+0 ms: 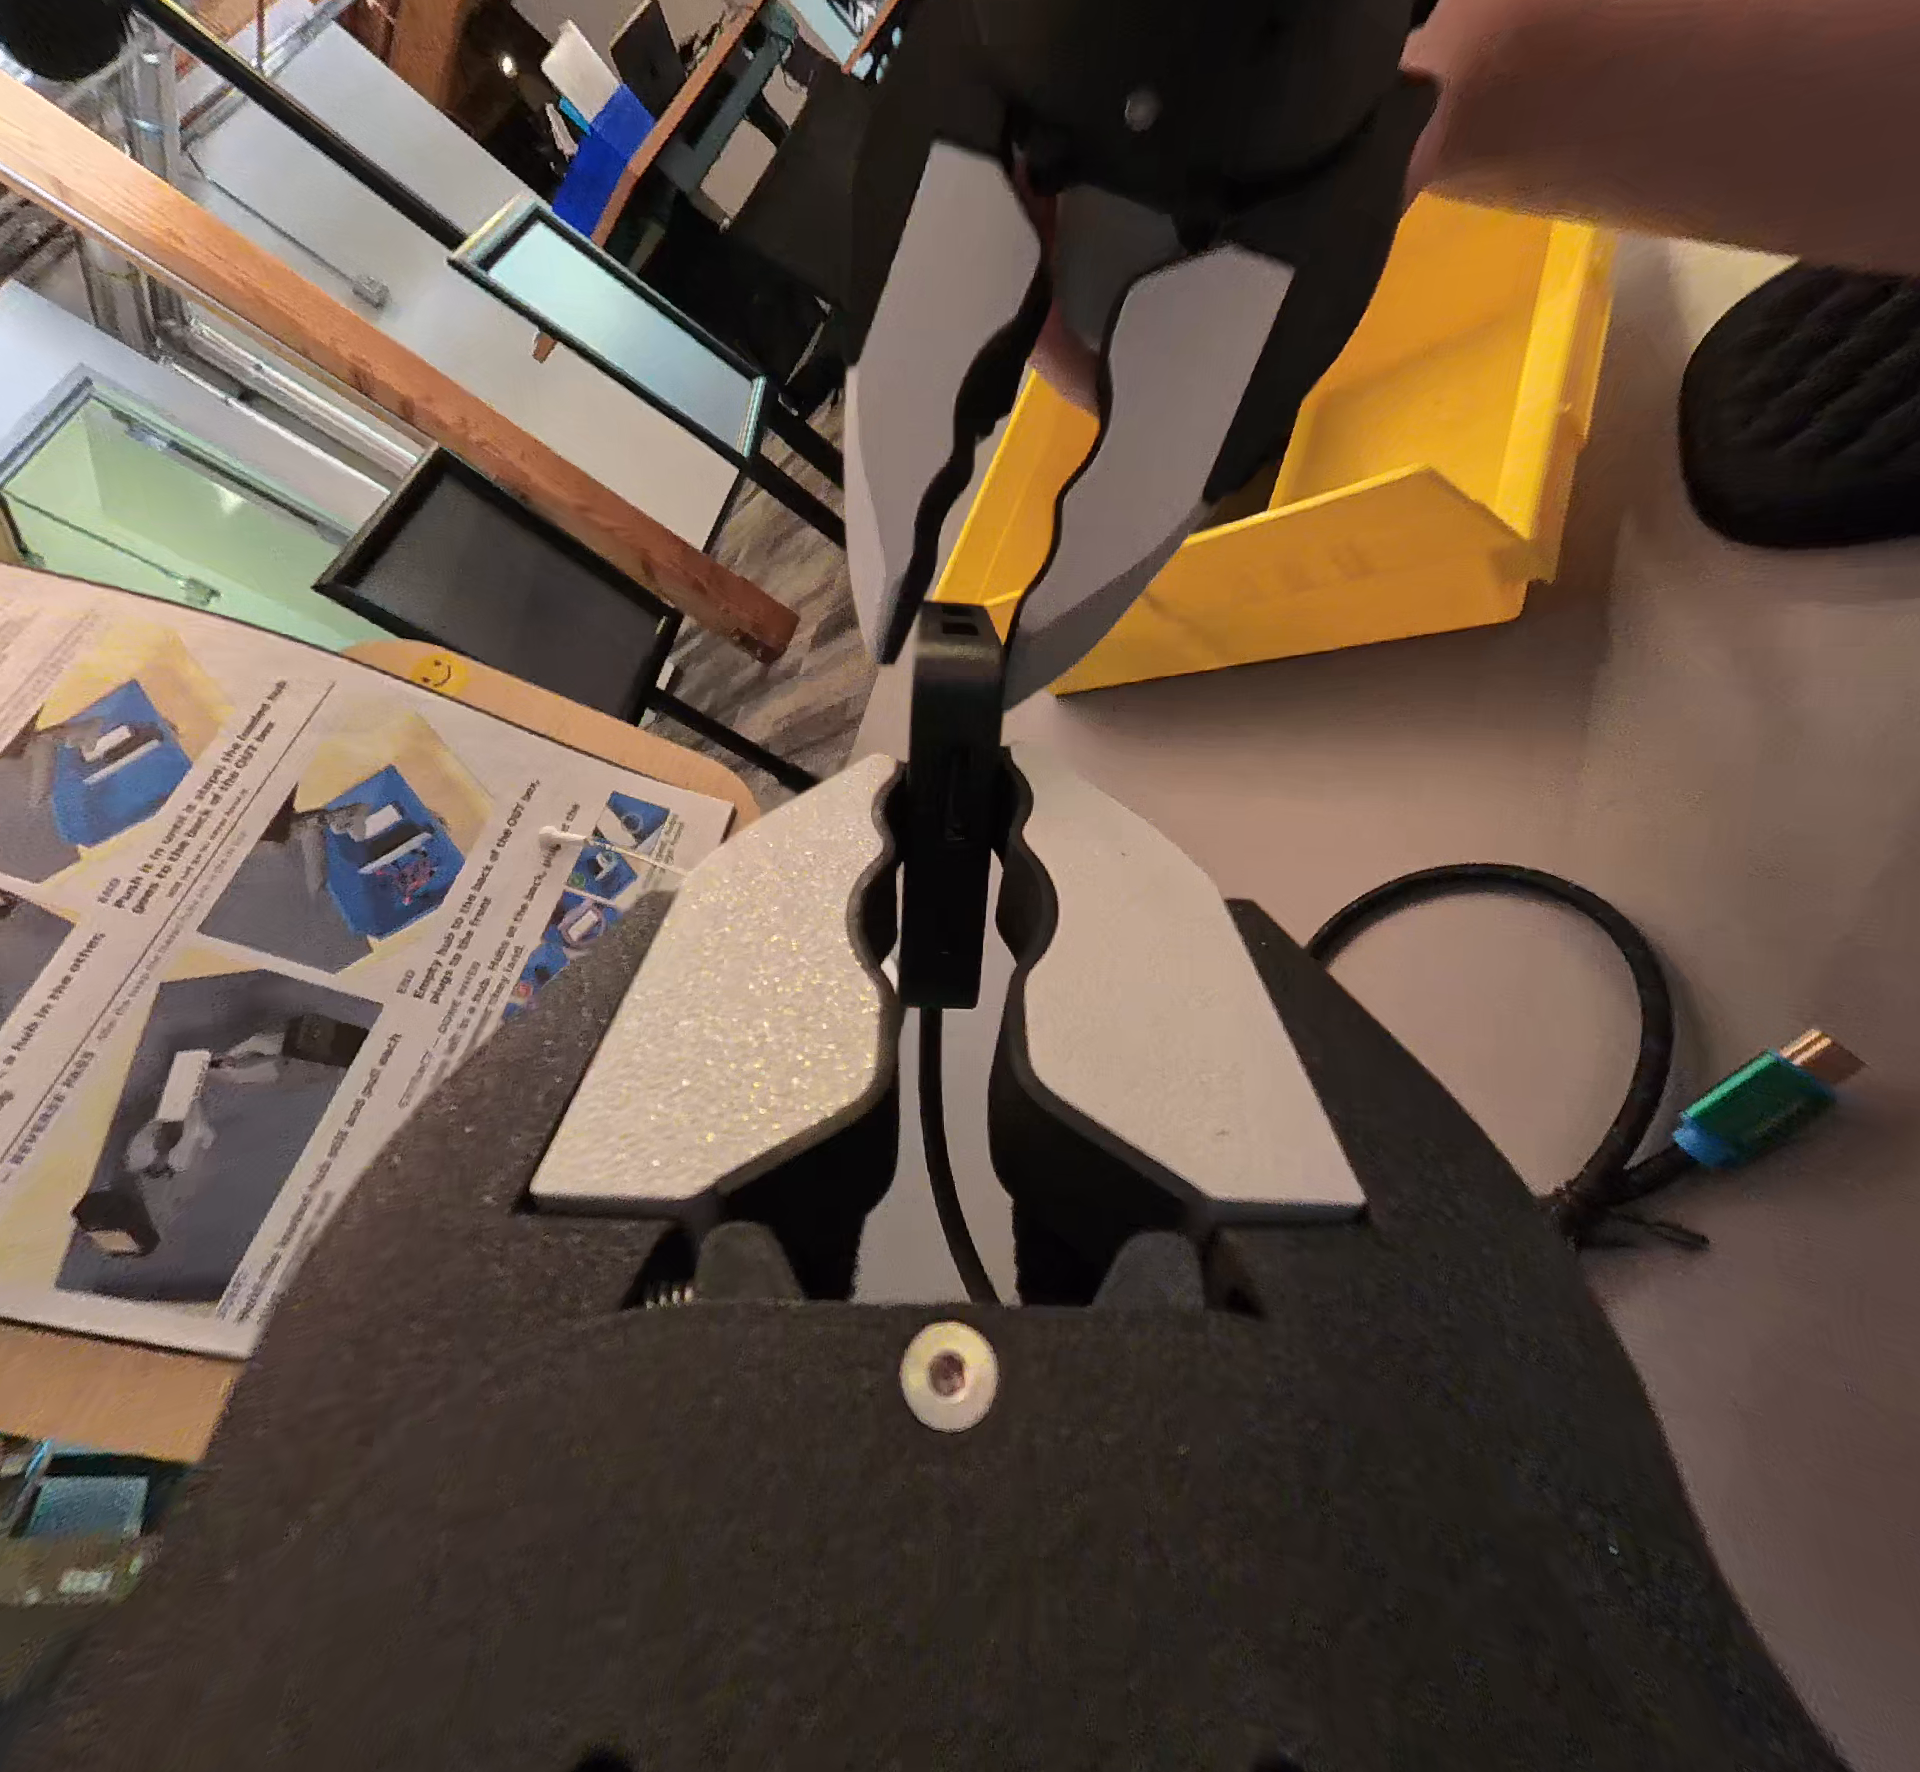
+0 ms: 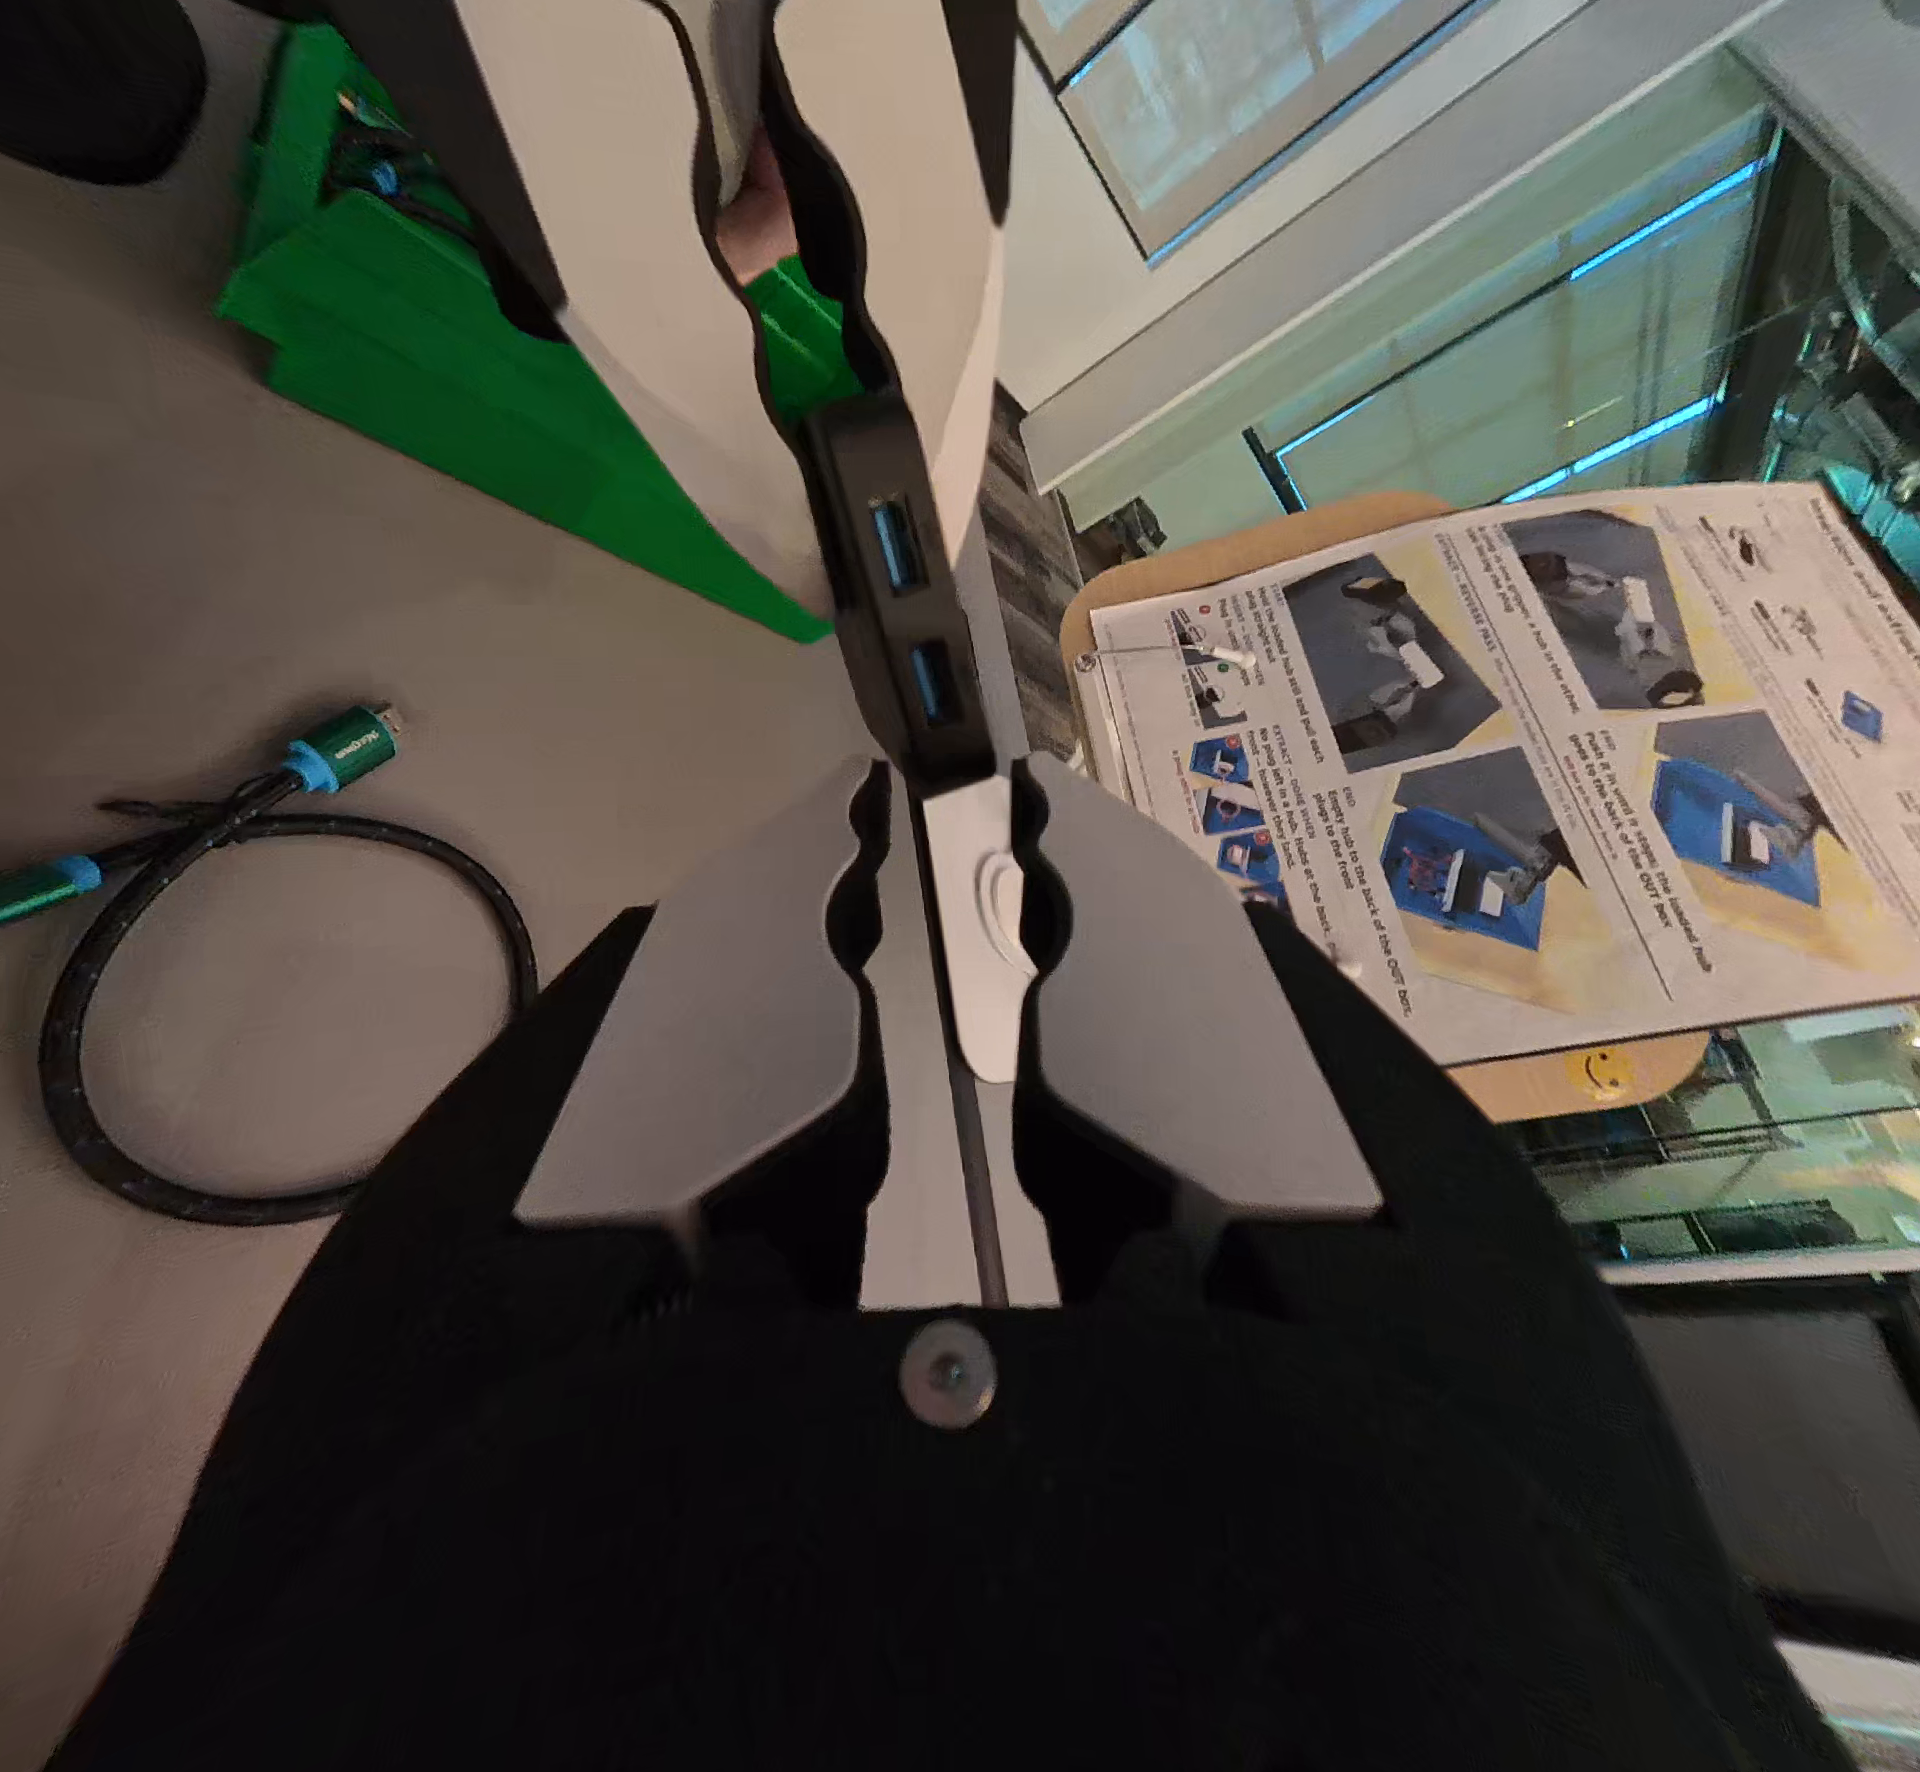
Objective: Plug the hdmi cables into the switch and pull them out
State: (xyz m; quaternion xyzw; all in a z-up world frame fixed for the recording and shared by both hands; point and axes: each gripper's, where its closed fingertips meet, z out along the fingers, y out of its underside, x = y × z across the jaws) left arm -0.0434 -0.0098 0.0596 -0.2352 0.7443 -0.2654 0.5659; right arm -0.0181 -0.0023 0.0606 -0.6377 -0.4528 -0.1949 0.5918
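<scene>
The switch is a slim black hub (image 1: 943, 881) with blue ports (image 2: 900, 559), held in the air between the two grippers. My left gripper (image 1: 951, 787) is shut on its near half, both pads pressed on its flat sides, and its thin black lead runs back between the fingers. My right gripper (image 2: 951, 777) is open. Its fingertips straddle the hub's other end (image 2: 940, 746) with a slight gap, as the left wrist view also shows (image 1: 961, 652). A coiled black HDMI cable (image 1: 1507, 984) with a green plug (image 1: 1756, 1099) lies on the grey table, unplugged; it also shows in the right wrist view (image 2: 281, 1016).
A yellow bin (image 1: 1403, 496) stands behind the hub. A green bin (image 2: 416, 340) holds more cables. A printed instruction sheet (image 1: 260, 891) lies on a wooden board at the table edge. A black padded rest (image 1: 1808, 403) sits at the right. Left and right tips are no more than a few centimetres apart.
</scene>
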